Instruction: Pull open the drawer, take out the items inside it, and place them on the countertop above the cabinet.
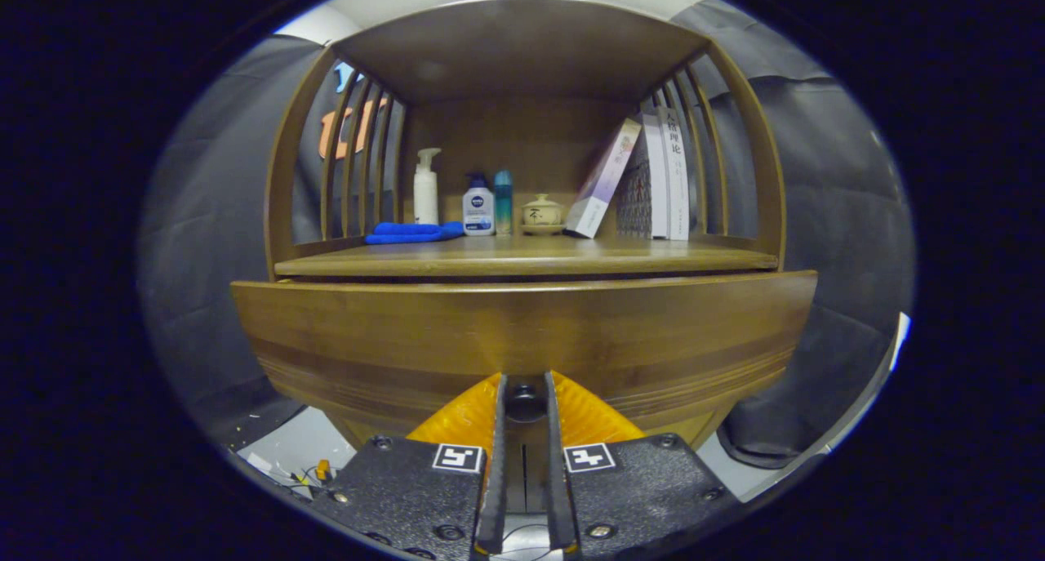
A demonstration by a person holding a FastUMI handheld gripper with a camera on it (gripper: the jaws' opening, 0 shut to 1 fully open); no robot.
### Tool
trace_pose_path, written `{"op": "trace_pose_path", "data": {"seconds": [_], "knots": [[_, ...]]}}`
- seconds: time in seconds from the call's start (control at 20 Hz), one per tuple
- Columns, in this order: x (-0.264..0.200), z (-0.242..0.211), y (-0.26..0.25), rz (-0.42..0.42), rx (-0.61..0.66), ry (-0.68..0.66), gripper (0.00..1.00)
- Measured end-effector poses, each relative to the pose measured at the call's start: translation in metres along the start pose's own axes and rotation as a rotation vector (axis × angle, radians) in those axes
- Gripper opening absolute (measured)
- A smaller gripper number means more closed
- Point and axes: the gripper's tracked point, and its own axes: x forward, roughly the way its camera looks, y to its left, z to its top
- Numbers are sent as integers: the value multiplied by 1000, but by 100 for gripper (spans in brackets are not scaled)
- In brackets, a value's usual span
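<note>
Drawer [522, 332] knob [525, 401] sits pinched in the gripper [525, 389]; a book [674, 173] spine reads 人格理论.

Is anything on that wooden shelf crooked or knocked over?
One book leans steeply against the upright books beside the small lidded pot. Otherwise tidy: bottles upright, blue cloth folded flat. Below, the gripper is closed around the drawer knob.

walls: black cloth [824, 177] | floor: pale grey [302, 447] | light: dim
</note>
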Motion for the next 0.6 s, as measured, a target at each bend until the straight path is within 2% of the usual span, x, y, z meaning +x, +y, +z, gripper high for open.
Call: {"op": "trace_pose_path", "data": {"seconds": [0.6], "knots": [[-57,-11,-4,20,-8,49,23]]}}
